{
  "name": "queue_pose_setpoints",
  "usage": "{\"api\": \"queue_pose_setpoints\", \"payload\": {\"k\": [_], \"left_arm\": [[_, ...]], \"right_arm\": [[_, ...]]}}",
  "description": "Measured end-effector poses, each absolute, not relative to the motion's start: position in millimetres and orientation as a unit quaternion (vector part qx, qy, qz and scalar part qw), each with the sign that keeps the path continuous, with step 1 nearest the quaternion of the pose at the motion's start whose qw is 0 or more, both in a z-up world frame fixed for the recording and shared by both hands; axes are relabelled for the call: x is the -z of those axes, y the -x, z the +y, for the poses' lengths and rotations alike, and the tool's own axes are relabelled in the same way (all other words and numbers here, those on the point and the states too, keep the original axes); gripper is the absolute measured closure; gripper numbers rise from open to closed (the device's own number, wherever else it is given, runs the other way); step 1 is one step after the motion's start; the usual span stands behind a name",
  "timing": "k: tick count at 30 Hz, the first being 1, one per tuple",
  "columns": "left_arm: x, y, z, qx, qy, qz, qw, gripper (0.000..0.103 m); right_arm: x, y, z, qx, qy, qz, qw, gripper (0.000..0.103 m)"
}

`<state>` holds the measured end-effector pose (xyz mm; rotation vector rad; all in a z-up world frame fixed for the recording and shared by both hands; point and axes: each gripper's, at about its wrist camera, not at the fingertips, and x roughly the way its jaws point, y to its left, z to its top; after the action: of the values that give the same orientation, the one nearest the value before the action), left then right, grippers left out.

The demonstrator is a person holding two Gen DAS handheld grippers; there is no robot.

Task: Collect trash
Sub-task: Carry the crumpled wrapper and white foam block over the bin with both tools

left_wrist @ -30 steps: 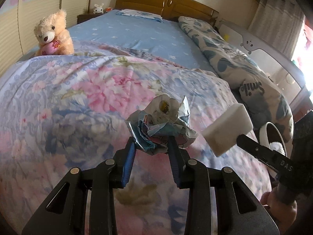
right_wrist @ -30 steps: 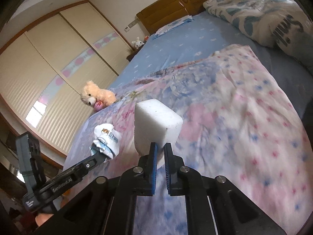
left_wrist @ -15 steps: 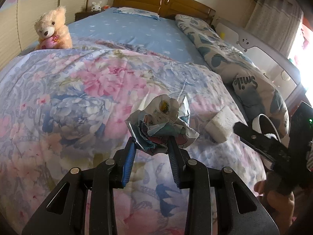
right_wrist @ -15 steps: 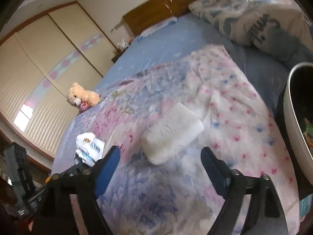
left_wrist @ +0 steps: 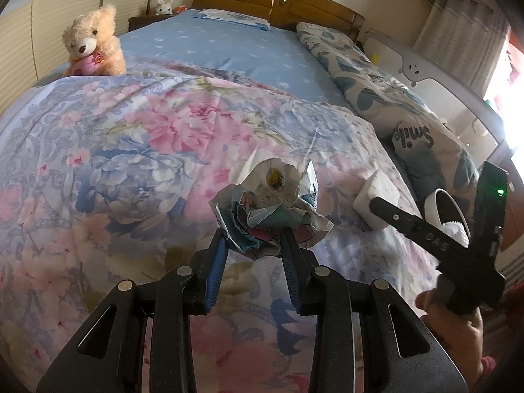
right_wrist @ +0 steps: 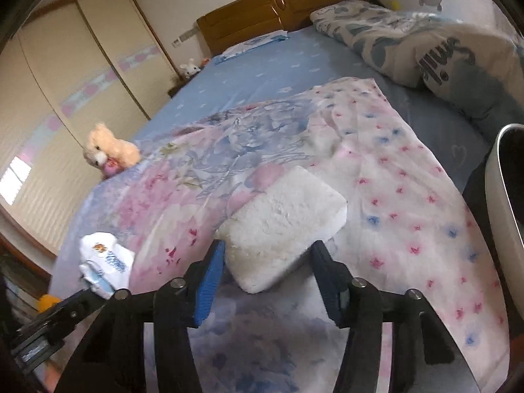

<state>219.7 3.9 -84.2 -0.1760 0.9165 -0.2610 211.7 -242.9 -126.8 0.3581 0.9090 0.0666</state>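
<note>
**Two grippers over a flowered bed, one holding paper, one around a foam block**

The left gripper (left_wrist: 253, 245) pinches a crumpled ball of printed paper (left_wrist: 270, 209) between its blue-padded fingers, holding it above the flowered quilt (left_wrist: 131, 150). In the right wrist view the same paper (right_wrist: 106, 263) shows at the lower left, at the tip of the left gripper.

The right gripper (right_wrist: 267, 262) has its fingers spread wide, one on each side of a white foam block (right_wrist: 285, 226). The block lies flat on the quilt (right_wrist: 409, 196), near the bed's right edge. Whether the fingers touch the block cannot be told.

A white bin (right_wrist: 506, 203) stands just past the quilt's right edge. A teddy bear (left_wrist: 91, 46) sits at the far left of the bed. A leaf-print pillow (left_wrist: 409, 121) lies along the right side, before a wooden headboard (left_wrist: 278, 0).
</note>
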Motion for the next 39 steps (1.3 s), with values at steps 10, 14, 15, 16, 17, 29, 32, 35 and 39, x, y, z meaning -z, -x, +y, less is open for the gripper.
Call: {"api": "queue_pose_setpoints", "payload": {"k": [10,14,15,16,17,29,32,35,39], "left_arm": [[77.5,-196.3,-43.8,0.163,0.05,0.436,0.883,0.071],[73.1,-186.6,-62.3,0.172,0.03,0.432,0.885,0.071],[72.0,-183.9,-67.5,0.175,0.025,0.432,0.885,0.071],[71.4,-182.3,-71.2,0.176,0.021,0.432,0.884,0.071],[70.5,-179.8,-76.1,0.179,0.015,0.431,0.884,0.071],[59.7,-152.4,-132.3,0.219,-0.034,0.421,0.88,0.071],[57.2,-147.9,-144.8,0.228,-0.042,0.418,0.878,0.071],[55.9,-144.0,-155.7,0.235,-0.051,0.416,0.877,0.071],[54.0,-139.9,-168.9,0.244,-0.06,0.414,0.875,0.071]], "right_arm": [[93.6,-168.4,-264.0,-0.071,-0.187,0.405,0.892,0.057],[86.2,-151.1,-276.8,-0.071,-0.193,0.399,0.894,0.057],[84.2,-146.6,-279.8,-0.07,-0.194,0.397,0.894,0.057],[82.1,-140.6,-283.8,-0.068,-0.195,0.394,0.895,0.057],[80.5,-135.1,-288.0,-0.068,-0.199,0.392,0.896,0.057],[69.3,-87.9,-332.7,-0.043,-0.22,0.373,0.9,0.057],[66.9,-78.7,-345.3,-0.032,-0.229,0.366,0.901,0.057],[63.6,-70.3,-356.1,-0.022,-0.234,0.359,0.903,0.057],[61.9,-62.0,-368.1,-0.013,-0.239,0.353,0.904,0.057]]}}
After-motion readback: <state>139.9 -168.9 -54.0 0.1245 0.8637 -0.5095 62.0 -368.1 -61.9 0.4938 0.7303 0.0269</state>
